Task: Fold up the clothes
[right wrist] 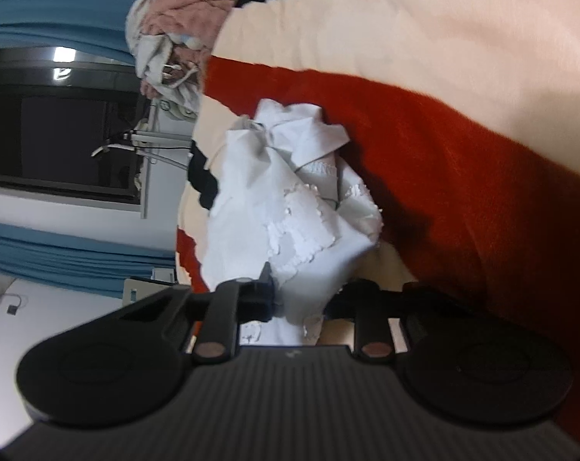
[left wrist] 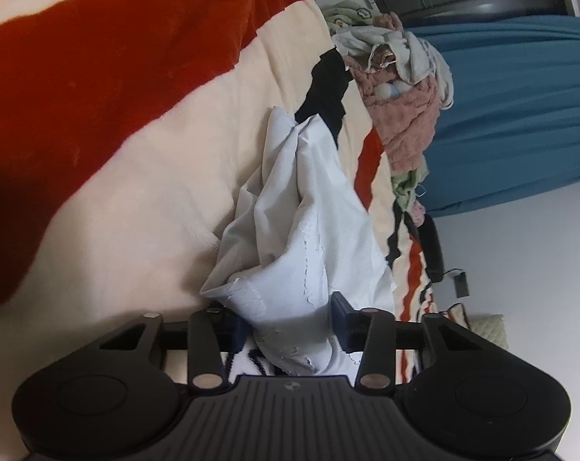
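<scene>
A white garment (left wrist: 305, 207) with lace trim hangs bunched over a cream, red and black blanket (left wrist: 136, 88). My left gripper (left wrist: 290, 322) is shut on one end of it, the cloth bulging between the two fingers. In the right wrist view the same white garment (right wrist: 290, 199) runs crumpled away from my right gripper (right wrist: 301, 299), which is shut on its other end. Both views are rolled sideways. The fingertips are hidden by cloth in both views.
A heap of unfolded clothes, pink (left wrist: 405, 123), off-white (left wrist: 412, 53) and green, lies at the blanket's far edge. Blue curtains (left wrist: 512, 107) and a dark window (right wrist: 59, 134) stand behind. A white wall (left wrist: 520, 253) and a small black box with a cable (left wrist: 460, 284) are beyond the bed.
</scene>
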### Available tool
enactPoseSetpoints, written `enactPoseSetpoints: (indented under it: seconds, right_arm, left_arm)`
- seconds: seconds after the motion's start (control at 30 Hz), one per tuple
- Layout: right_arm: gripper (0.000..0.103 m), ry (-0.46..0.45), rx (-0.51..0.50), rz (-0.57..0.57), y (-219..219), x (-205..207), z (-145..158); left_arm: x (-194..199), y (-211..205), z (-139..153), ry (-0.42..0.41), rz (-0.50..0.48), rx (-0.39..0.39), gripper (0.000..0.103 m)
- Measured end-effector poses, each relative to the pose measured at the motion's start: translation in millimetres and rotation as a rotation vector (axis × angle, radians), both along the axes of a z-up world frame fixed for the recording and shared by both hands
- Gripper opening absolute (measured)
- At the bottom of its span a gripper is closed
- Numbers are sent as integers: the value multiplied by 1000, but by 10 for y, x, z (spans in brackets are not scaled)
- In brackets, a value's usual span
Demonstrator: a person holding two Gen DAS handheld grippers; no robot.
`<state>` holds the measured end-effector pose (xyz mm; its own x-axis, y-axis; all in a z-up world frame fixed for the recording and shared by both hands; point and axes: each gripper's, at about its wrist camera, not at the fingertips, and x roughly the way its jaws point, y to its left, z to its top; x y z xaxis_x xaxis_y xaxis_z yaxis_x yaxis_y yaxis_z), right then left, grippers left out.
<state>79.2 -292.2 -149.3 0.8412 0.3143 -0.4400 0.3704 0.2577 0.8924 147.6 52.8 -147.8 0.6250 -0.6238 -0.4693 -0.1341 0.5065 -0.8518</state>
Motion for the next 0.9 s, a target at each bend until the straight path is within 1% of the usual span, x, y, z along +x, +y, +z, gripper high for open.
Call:
enactPoseSetpoints:
  seconds: [0.1, 0.3, 0.4, 0.5, 0.6, 0.7, 0.8, 0.9]
  right_arm:
    - [22, -14, -27, -18, -18, -107, 142]
    - [22, -51, -54, -66, -108, -317, 449]
    - [22, -85, -21, -119, -220, -395, 611]
    - [22, -134, 30, -165, -402, -459, 795]
    - [22, -155, 16, -187, -611, -419, 971]
    - [22, -159, -2, -203, -922, -263, 1089]
    - [22, -159, -25, -218, -1286, -32, 1199]
    - [22, -161, -61, -227, -1674, 243, 1325]
  left_arm:
    - [-74, 5, 57, -4, -21, -19, 37]
    - [-95, -140, 380, -15, -91, -58, 35]
    - [-103, -214, 545, -20, -125, -77, 34]
    - [-62, -395, 796, -42, -162, -86, 34]
    - [106, -664, 1019, -47, -196, -78, 34]
    - [349, -1039, 1219, -61, -240, -49, 34]
    - [702, -1492, 1389, -73, -285, -8, 34]
    - [1141, -1997, 1486, -101, -317, -15, 34]
